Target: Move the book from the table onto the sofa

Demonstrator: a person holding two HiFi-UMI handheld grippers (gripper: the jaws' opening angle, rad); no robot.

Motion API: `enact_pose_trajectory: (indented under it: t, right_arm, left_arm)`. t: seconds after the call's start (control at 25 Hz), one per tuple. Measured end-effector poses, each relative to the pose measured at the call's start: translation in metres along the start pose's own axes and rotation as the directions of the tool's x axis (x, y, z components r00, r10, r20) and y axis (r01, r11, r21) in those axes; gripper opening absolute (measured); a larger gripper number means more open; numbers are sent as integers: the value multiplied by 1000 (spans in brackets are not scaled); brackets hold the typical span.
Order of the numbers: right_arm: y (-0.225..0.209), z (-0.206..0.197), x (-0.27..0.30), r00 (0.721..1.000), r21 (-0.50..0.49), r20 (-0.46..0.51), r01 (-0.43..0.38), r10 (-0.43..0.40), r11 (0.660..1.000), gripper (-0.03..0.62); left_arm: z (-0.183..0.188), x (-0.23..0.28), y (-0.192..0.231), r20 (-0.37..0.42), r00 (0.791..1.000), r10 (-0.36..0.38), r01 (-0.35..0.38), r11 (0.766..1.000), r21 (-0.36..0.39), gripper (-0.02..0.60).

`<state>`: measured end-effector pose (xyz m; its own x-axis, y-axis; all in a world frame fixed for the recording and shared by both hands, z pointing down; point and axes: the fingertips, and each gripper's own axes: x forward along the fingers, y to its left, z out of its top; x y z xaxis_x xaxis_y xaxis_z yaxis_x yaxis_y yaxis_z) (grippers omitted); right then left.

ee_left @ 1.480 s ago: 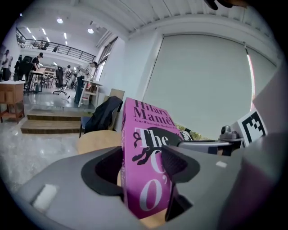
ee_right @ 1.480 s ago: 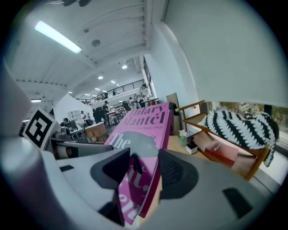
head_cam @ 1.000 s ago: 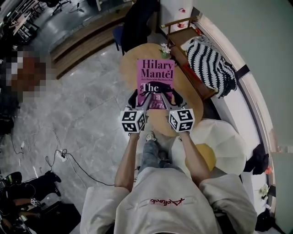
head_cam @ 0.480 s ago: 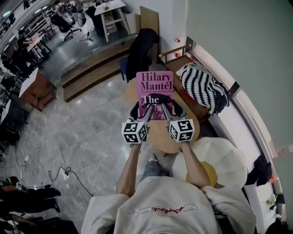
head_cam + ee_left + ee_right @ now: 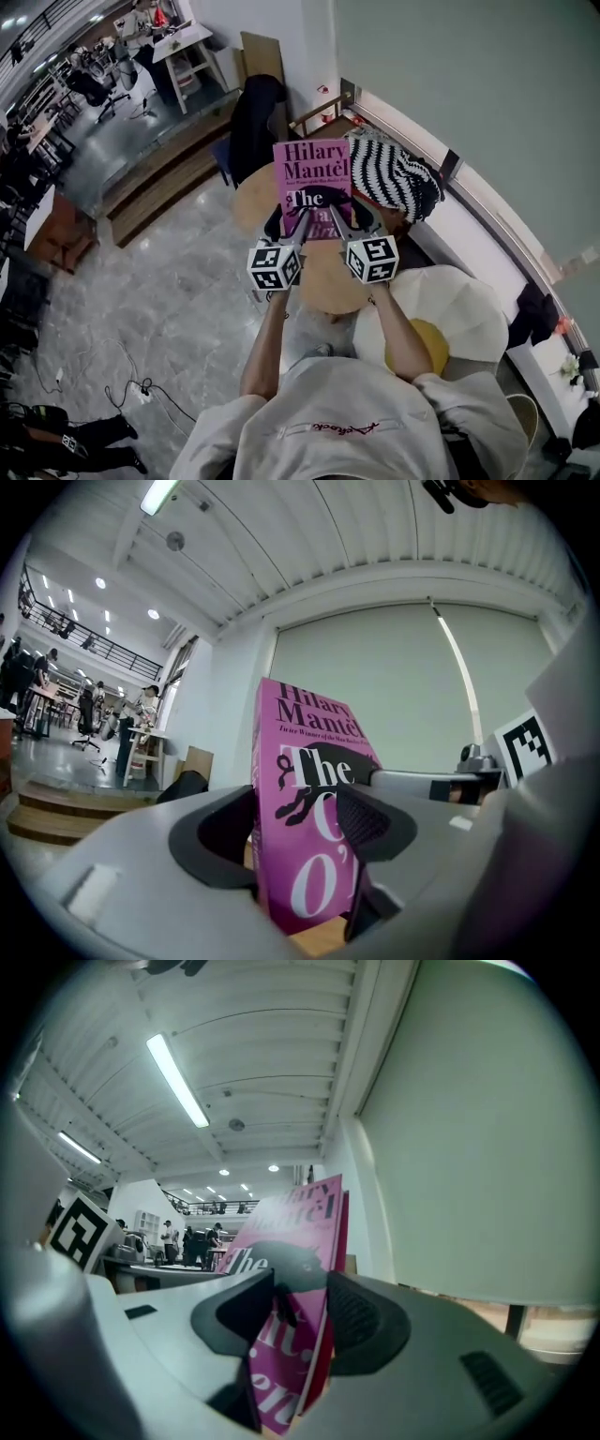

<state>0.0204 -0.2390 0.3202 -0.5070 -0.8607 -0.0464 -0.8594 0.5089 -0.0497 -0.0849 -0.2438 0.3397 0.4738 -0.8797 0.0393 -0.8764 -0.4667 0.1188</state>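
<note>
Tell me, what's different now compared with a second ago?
Both claws have lifted the pink book higher above the round table. The right claw has just been closing its jaws a little on the book. Unchanged: the left claw and right claw still clamp the book's lower edge.
</note>
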Motion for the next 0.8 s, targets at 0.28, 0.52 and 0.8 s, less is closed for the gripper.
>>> enact_pose_trajectory:
  t: [0.28, 0.52, 0.8]
  right_arm:
    - [-35, 12, -15, 981, -11, 17, 191, -191, 982, 181]
    - [-66, 14, -52, 929, -17, 24, 371, -371, 929, 179]
    - [-97, 17, -119, 833, -39, 28, 553, -552, 832, 179]
  left_arm:
    - [7, 41, -26, -14, 982, -189, 189, 982, 3, 282]
    - [2, 68, -69, -36, 929, -369, 369, 930, -3, 282]
    - [-12, 81, -143, -58, 831, -553, 553, 833, -17, 282]
